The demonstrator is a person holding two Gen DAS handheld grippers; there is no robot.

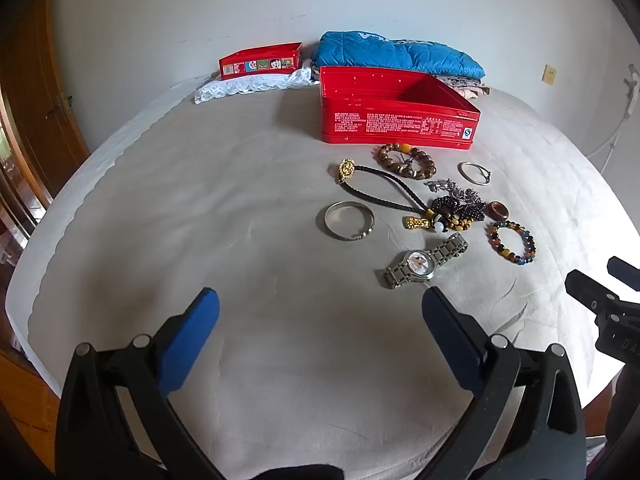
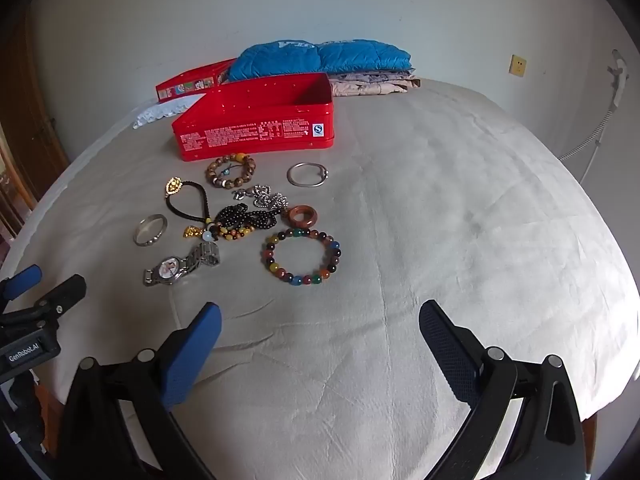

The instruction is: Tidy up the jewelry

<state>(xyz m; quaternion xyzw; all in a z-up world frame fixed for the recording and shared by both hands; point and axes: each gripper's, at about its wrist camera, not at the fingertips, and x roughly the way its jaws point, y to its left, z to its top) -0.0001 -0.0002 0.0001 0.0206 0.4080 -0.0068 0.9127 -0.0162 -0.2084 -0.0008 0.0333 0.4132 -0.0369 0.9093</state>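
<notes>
Both grippers, left gripper (image 1: 320, 312) and right gripper (image 2: 320, 324), hover over the bed (image 2: 440, 240) with jaws spread wide, holding nothing. Jewelry lies loose just before the open red tin (image 2: 256, 136). Start with an isolated piece: the multicolored bead bracelet (image 2: 301, 256) or the watch (image 1: 420, 264). Pinch across one side, lift clear, lower into the tin. Avoid the tangled dark strands (image 2: 244, 216) first.

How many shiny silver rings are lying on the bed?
2. One silver bangle lies left of the black cord; the other silver bangle lies by the red tin's right end.
</notes>
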